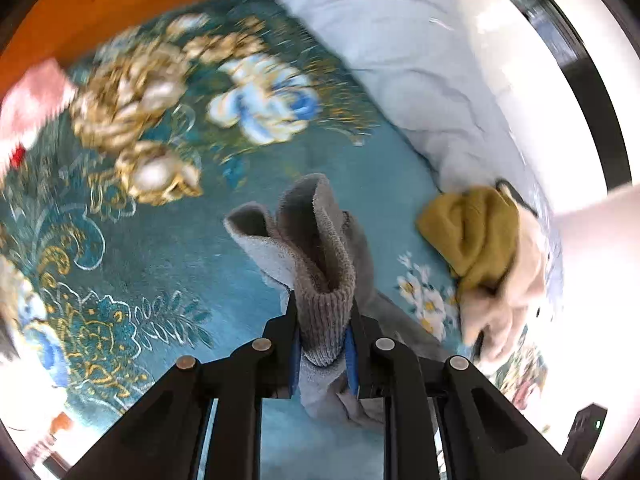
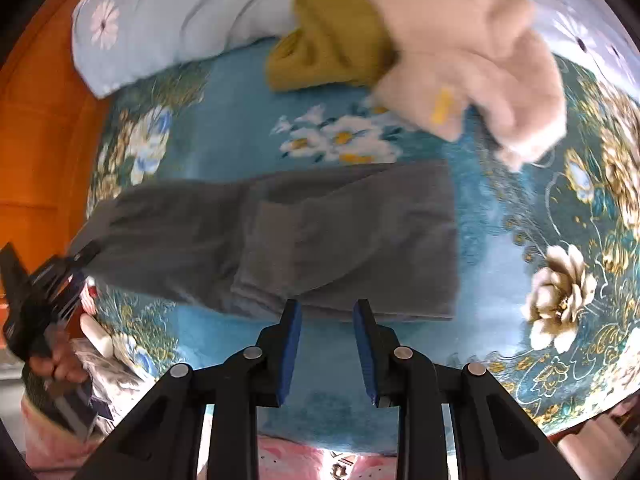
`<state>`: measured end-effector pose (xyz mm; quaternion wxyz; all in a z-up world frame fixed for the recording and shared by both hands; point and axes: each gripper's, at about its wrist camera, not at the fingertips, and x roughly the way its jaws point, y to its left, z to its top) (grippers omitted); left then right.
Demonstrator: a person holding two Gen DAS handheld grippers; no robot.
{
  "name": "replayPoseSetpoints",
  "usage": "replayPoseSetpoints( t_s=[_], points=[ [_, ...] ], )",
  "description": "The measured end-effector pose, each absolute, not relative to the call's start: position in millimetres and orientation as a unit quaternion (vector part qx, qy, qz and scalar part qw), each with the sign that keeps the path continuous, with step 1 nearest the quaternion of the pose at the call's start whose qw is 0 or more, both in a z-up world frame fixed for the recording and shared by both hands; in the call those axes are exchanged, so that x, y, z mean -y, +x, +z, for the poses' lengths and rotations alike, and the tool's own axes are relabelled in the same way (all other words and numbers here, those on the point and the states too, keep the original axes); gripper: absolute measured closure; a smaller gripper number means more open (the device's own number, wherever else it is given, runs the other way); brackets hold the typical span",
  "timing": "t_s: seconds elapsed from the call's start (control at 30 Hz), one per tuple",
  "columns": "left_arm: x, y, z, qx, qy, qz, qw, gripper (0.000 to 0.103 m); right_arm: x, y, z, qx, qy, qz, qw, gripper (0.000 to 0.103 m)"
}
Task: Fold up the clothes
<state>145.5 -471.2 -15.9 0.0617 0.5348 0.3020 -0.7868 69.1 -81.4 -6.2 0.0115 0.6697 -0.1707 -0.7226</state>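
A grey garment (image 2: pixel 320 240) lies partly folded across the teal flowered bedspread (image 2: pixel 500 216). My left gripper (image 1: pixel 325 320) is shut on its ribbed grey end (image 1: pixel 320 264), which stands bunched up between the blue pads. The left gripper also shows at the left of the right wrist view (image 2: pixel 76 260), holding that end. My right gripper (image 2: pixel 327 312) is open and empty, just in front of the garment's near edge. A mustard and cream garment (image 2: pixel 420 52) lies crumpled beyond it.
A pale blue flowered pillow or quilt (image 2: pixel 168 28) lies at the back. An orange wooden headboard (image 2: pixel 36 128) stands at the left. Pink fabric (image 1: pixel 32 100) lies at the bedspread's edge.
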Motion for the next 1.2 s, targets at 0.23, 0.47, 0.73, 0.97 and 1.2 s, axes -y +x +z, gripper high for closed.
replayPoseSetpoints(
  t_s=[0.23, 0.47, 0.73, 0.97, 1.2],
  points=[
    [341, 141, 27, -0.172, 0.556, -0.812, 0.045, 0.085, -14, 93, -20, 0.236, 0.648, -0.724, -0.013, 0.073],
    [202, 131, 3, -0.046, 0.622, -0.782, 0.026, 0.084, -88, 124, -41, 0.291, 0.635, -0.715, -0.029, 0.073],
    [112, 129, -32, 0.056, 0.674, -0.737, -0.011, 0.067, -144, 150, -63, 0.359, 0.620, -0.695, -0.060, 0.073],
    [81, 137, -15, 0.046, 0.670, -0.734, -0.104, 0.053, -151, 156, -80, 0.375, 0.629, -0.678, -0.061, 0.073],
    [183, 145, -4, -0.063, 0.662, -0.747, -0.014, 0.047, -121, 140, -103, 0.387, 0.646, -0.658, -0.023, 0.073]
  ],
)
